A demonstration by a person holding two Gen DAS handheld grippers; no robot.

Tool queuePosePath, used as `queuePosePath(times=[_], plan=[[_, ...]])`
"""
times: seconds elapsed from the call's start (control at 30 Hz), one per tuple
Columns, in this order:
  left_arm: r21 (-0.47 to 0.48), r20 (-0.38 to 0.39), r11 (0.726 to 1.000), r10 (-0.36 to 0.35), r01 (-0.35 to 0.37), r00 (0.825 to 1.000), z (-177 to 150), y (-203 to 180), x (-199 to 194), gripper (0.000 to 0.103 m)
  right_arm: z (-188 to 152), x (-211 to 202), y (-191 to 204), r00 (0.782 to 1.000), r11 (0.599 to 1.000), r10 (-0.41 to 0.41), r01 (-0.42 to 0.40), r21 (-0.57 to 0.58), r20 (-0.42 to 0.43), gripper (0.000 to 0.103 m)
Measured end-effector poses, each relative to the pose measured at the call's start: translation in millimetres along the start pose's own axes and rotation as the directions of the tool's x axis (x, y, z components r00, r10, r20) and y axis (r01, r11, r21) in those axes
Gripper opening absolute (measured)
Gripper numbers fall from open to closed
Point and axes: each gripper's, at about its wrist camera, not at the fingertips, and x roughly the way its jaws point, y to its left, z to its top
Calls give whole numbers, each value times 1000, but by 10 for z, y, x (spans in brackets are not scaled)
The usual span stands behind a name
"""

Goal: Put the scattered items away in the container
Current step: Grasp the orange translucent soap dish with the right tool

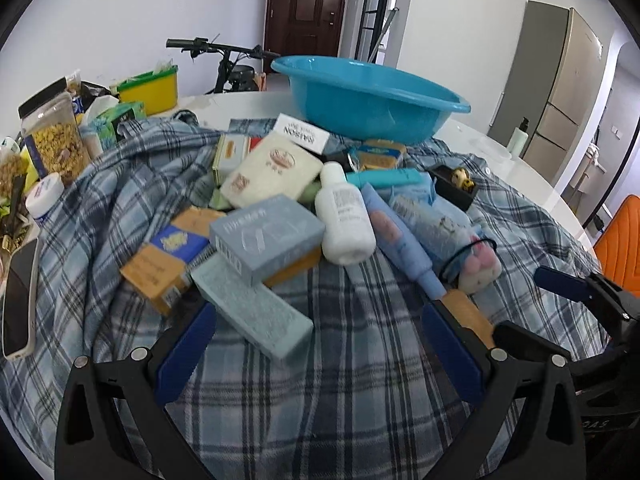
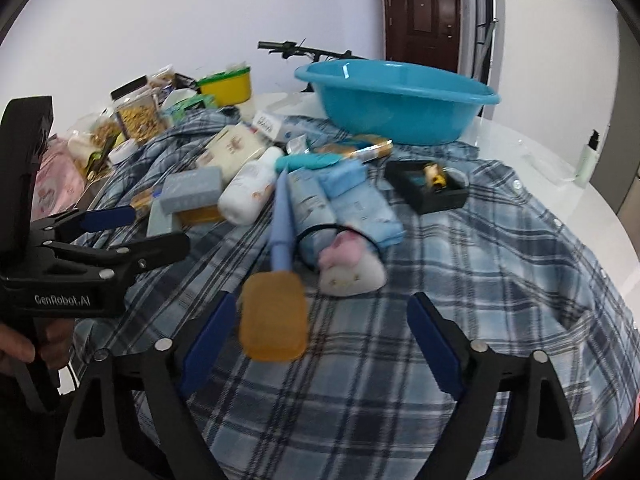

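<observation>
A blue basin (image 1: 368,92) (image 2: 396,98) stands at the far side of a plaid cloth (image 1: 320,380) (image 2: 500,280). Scattered items lie on the cloth: grey-blue boxes (image 1: 264,236) (image 2: 192,190), a long pale-blue box (image 1: 252,308), a white bottle (image 1: 346,216) (image 2: 250,192), a blue-handled brush with an orange head (image 2: 276,316), and a white plush toy (image 2: 352,268). My left gripper (image 1: 320,352) is open, just short of the long pale-blue box. My right gripper (image 2: 320,344) is open, with the orange brush head between its fingers (image 2: 204,344).
Jars, a yellow tub (image 1: 150,90) and a phone (image 1: 18,300) crowd the table's left side. A black tray (image 2: 428,190) lies right of the pile. A pump bottle (image 2: 588,158) stands far right. A bicycle and door are behind.
</observation>
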Motion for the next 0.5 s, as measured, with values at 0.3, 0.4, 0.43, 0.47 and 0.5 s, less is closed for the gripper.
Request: queuePosePath(times=[0.3,0.4,0.43,0.47,0.5], plan=[[-10,-1,1000,13,-13,1000,-94,51,-44,103,-47,202,153,998,999,48,-49,-20,-51,73],[-30,-1,999,13,-13,1000,-97,101,-43,103,-70,282,159,995,998,68,-68,-10,-73,69],[-35,-3,999,12,-12,1000,-95,112,-36,103,-75,311,172,995,998,66,-67,-10,-78,68],[-45,-7,999,12,-13,1000,-90,127,-25,103,-84,336,185,995,998,63,-64,-15,-82,66],[-51,-10,999,13,-13,1000,-87,137,-18,103,-90,363,200,994,998,61,-63,-21,-88,64]])
